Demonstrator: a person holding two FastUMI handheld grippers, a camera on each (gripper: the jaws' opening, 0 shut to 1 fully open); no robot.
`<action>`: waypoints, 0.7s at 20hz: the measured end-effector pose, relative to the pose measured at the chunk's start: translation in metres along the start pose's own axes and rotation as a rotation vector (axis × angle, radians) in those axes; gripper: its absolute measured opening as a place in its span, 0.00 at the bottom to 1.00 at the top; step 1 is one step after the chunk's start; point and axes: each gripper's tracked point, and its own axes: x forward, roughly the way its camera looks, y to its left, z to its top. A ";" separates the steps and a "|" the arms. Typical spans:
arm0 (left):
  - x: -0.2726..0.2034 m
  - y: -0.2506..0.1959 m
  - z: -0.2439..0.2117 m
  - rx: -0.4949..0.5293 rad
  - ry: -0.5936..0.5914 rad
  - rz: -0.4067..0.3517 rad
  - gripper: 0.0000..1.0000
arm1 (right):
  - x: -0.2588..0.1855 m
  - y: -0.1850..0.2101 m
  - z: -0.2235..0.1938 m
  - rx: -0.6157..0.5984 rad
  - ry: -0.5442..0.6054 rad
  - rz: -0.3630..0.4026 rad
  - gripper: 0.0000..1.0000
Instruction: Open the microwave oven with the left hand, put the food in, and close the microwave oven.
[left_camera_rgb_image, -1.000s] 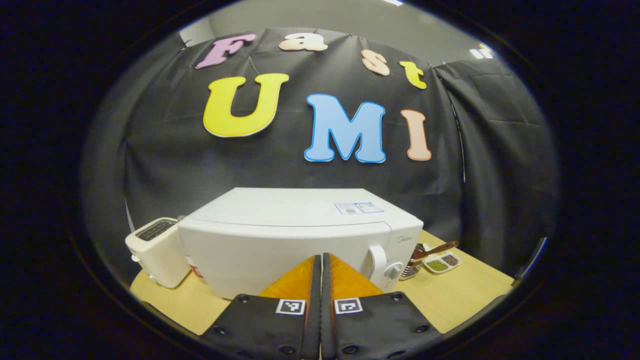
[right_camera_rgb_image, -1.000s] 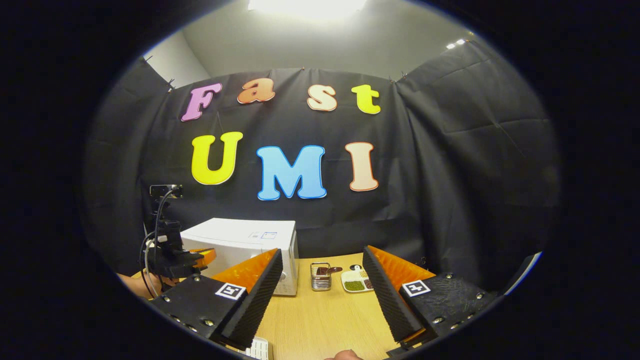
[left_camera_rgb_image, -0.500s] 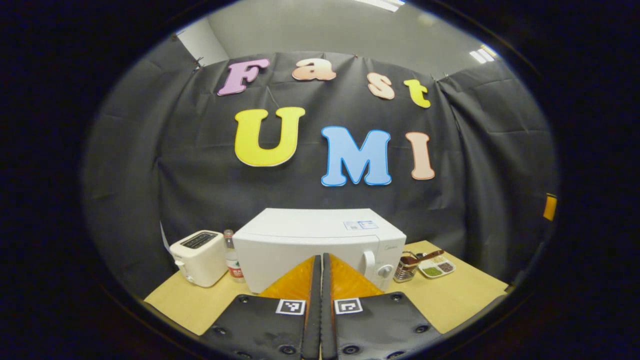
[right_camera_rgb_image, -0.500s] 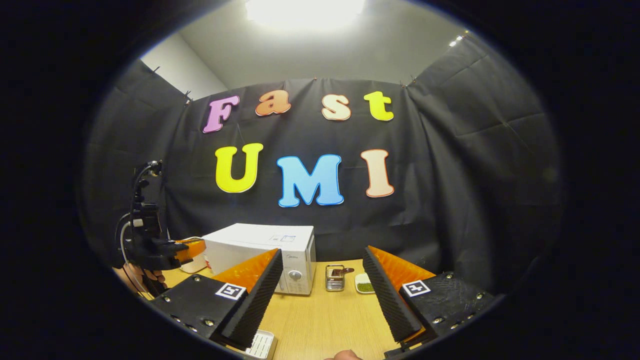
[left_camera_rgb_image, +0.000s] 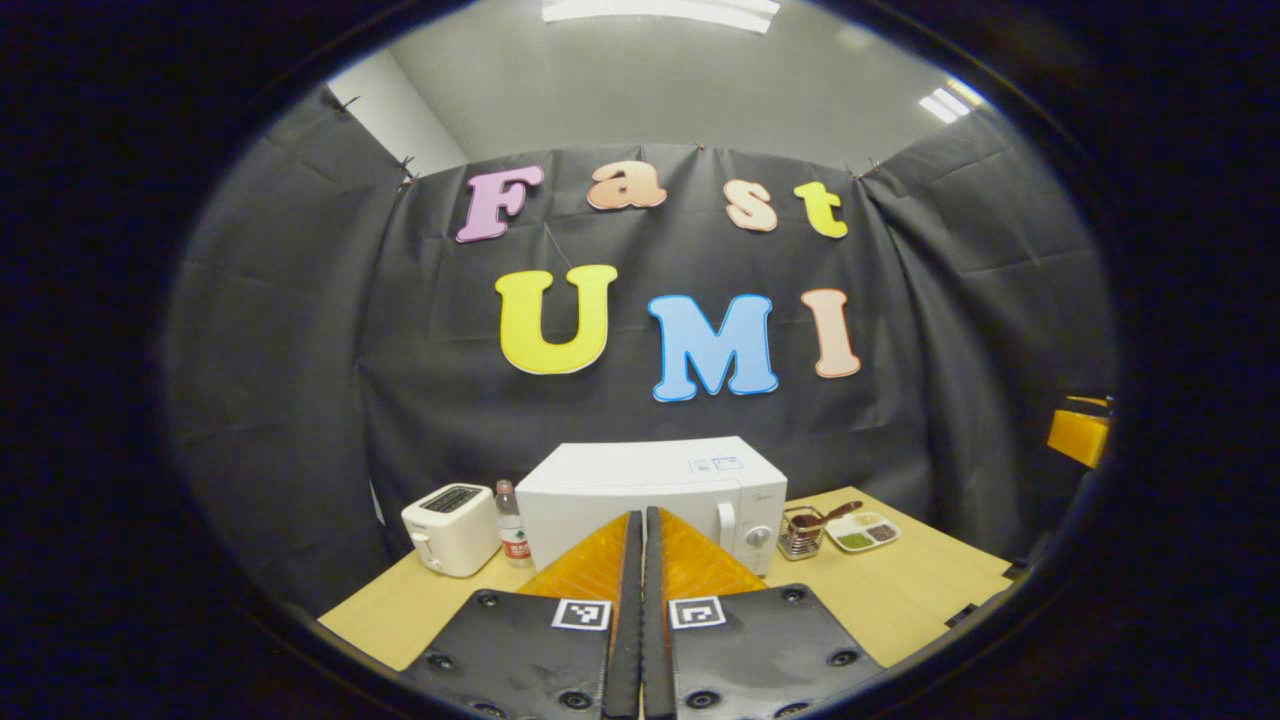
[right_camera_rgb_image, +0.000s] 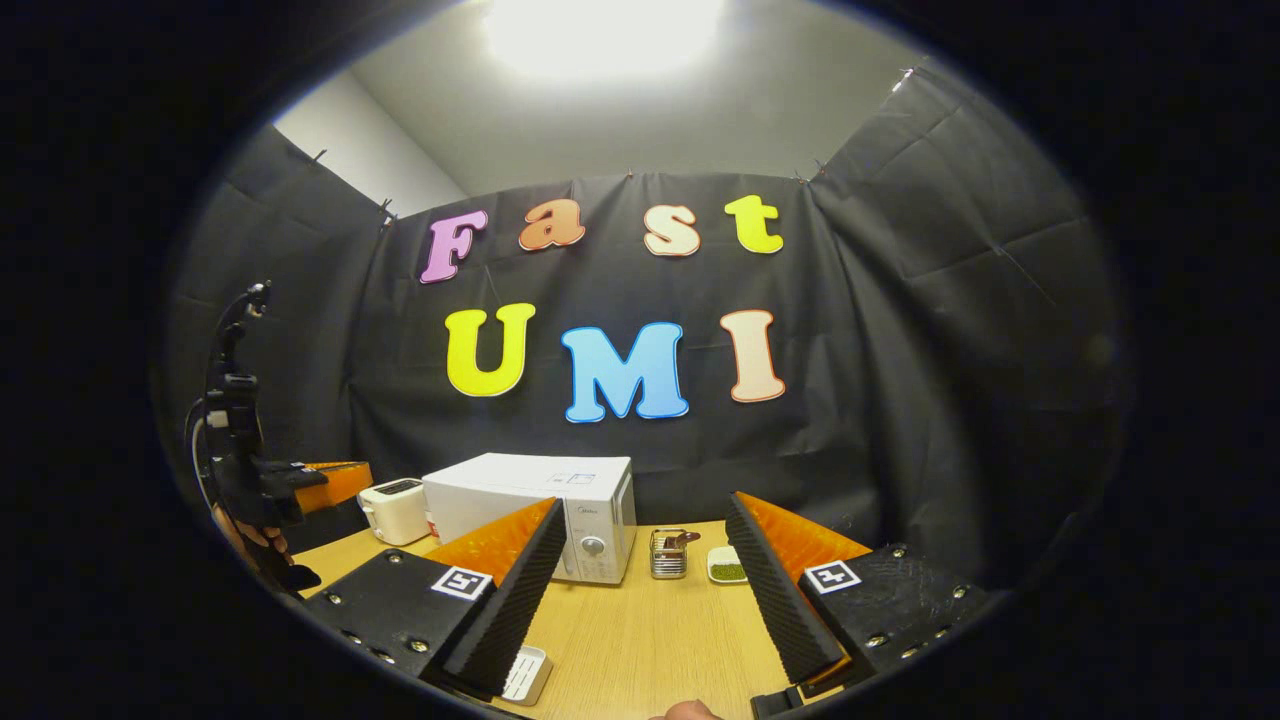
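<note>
The white microwave (left_camera_rgb_image: 650, 485) stands at the back of the wooden table (left_camera_rgb_image: 900, 600) with its door closed; its handle (left_camera_rgb_image: 727, 525) and knob (left_camera_rgb_image: 758, 537) are on the right side. My left gripper (left_camera_rgb_image: 642, 515) is shut with nothing in it and points at the microwave from well back. A white divided dish of food (left_camera_rgb_image: 862, 532) lies to the right of the microwave. In the right gripper view, my right gripper (right_camera_rgb_image: 645, 505) is open and empty above the table, facing the microwave (right_camera_rgb_image: 540, 500) and the dish (right_camera_rgb_image: 727, 567). The left gripper (right_camera_rgb_image: 345, 478) hovers at the left, held by a hand (right_camera_rgb_image: 240, 530).
A white toaster (left_camera_rgb_image: 452, 527) and a small bottle (left_camera_rgb_image: 511, 525) stand left of the microwave. A wire basket with a utensil (left_camera_rgb_image: 800, 532) sits between microwave and dish. A small white object (right_camera_rgb_image: 525, 675) lies on the near table under my right gripper.
Both grippers have drawn back from the microwave, which now looks smaller and farther off. The left gripper stayed shut and the right stayed open.
</note>
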 end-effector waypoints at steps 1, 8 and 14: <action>-0.007 0.001 0.004 -0.005 -0.014 0.002 0.08 | -0.001 0.003 0.002 0.000 -0.004 0.005 0.98; -0.047 0.027 0.026 0.051 -0.115 0.056 0.87 | -0.002 0.019 0.004 -0.011 -0.024 -0.006 0.98; -0.060 0.045 0.026 0.055 -0.130 0.088 0.98 | 0.006 0.048 0.007 -0.031 -0.035 -0.005 0.98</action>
